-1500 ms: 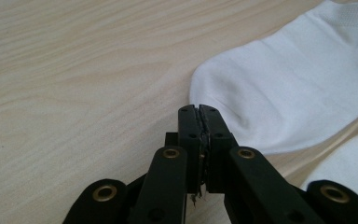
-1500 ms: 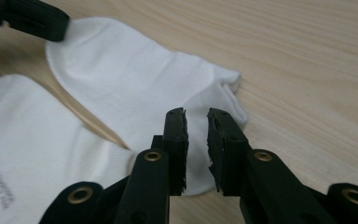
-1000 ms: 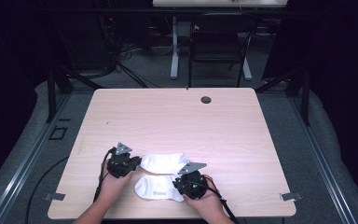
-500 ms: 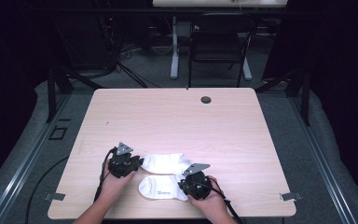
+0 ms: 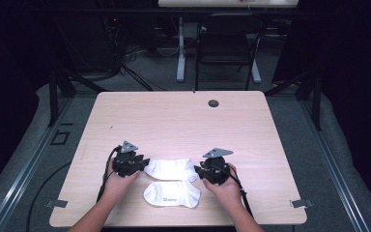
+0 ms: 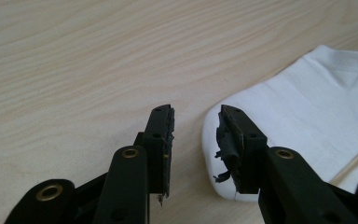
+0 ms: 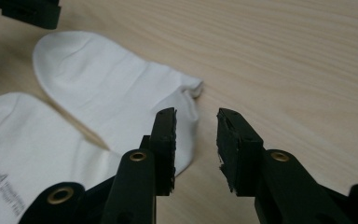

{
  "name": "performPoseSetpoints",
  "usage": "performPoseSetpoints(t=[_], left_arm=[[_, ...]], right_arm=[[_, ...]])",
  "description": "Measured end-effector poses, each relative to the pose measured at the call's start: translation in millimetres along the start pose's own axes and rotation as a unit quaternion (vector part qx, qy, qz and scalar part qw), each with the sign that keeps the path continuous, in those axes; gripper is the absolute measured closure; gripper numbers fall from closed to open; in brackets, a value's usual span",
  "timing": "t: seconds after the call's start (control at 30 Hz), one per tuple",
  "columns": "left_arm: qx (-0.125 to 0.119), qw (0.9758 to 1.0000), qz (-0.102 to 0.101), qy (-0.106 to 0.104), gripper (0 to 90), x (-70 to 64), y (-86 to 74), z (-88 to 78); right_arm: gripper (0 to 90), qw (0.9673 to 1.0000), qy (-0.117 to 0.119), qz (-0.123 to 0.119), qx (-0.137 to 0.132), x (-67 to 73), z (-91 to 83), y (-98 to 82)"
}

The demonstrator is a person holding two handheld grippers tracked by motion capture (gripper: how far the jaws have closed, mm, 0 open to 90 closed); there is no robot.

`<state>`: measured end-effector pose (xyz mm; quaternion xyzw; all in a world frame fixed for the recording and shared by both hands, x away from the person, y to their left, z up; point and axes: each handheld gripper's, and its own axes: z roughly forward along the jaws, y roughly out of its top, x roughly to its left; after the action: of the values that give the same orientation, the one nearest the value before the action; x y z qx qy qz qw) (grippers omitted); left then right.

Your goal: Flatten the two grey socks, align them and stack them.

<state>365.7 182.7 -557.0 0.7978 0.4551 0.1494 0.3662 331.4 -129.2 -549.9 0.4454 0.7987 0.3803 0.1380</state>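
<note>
Socks: two white ones lie flat at the table's (image 5: 270, 159) 6 o'clock edge, both grippers now off them.

Far sock (image 5: 170, 168) sits between left gripper (image 5: 142, 163) and right gripper (image 5: 199, 172); near sock (image 5: 170, 194) lies just beside it toward 6 o'clock. Half a second ago the right gripper was over the near sock; it is now pulled out to 3 o'clock of the far one. Jaws of both stand apart, holding nothing, each beside one end of the far sock. Judgement: near sock released; a two-ended grab of the far sock looks next.
</note>
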Motion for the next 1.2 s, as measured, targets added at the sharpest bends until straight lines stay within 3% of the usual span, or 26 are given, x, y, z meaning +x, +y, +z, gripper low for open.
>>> performPoseSetpoints(t=[0.07, 0.2, 0.53, 0.7, 0.8, 0.87, 0.97, 1.2], left_arm=[[0.001, 1.0000, 0.006, -0.005, 64.8, -1.3, 0.6, 4.7], [0.019, 0.9996, 0.017, -0.010, 65.1, -4.7, -0.8, 9.4], [0.030, 0.9992, 0.020, -0.015, 71.9, -5.6, -2.7, 15.8], [0.037, 0.9989, 0.024, -0.013, 77.4, -7.5, -3.5, 18.9], [0.042, 0.9987, 0.024, -0.014, 80.7, -7.8, -3.9, 20.0], [0.041, 0.9987, 0.026, -0.016, 86.3, -7.8, -3.4, 19.2], [0.042, 0.9987, 0.024, -0.018, 88.9, -8.2, -3.0, 17.8], [0.025, 0.9994, 0.016, -0.021, 89.3, -7.4, 0.9, 10.0]], right_arm=[[65.4, 0.9997, -0.002, 0.024, 0.002, -14.3, 7.2, 3.1], [63.2, 0.9992, 0.000, 0.036, 0.017, -21.2, 17.7, 1.1], [61.6, 0.9990, 0.025, 0.036, -0.009, -12.7, 14.5, 3.1], [61.1, 0.9991, 0.031, 0.030, 0.003, -10.3, 19.9, 3.1], [67.7, 0.9993, 0.027, 0.022, 0.012, -7.8, 24.2, 2.0], [78.3, 0.9994, 0.022, 0.016, 0.019, -7.1, 25.5, 1.8], [84.2, 0.9994, 0.021, 0.016, 0.021, -6.6, 25.3, 2.8], [86.3, 0.9997, 0.017, 0.003, 0.017, -1.1, 21.0, 9.1]])
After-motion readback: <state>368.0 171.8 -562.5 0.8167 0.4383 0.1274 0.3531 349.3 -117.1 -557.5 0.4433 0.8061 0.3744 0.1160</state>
